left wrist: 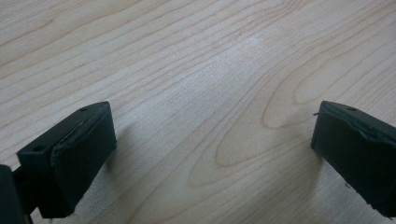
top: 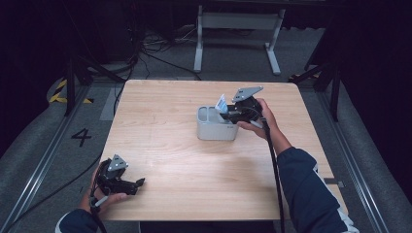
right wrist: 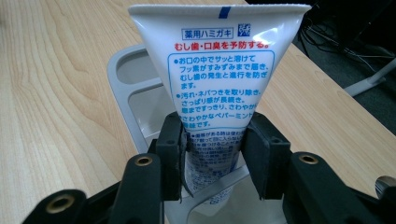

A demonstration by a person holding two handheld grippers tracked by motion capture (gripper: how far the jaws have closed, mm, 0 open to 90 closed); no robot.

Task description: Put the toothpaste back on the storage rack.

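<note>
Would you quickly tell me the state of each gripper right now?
Left gripper: open, holding nothing, above the table.
Right gripper: closed on the toothpaste tube over the grey holder.

Your left gripper (left wrist: 212,154) looks down along its two black jaws onto the wooden table (left wrist: 201,65). The jaws stand wide apart, one at the lower left, one at the lower right, with bare wood between them. Both pads (left wrist: 77,161) look worn at the edges. The tabletop is light, with curved grain rings near the middle. Each jaw casts a soft shadow on the wood beside it.
</note>
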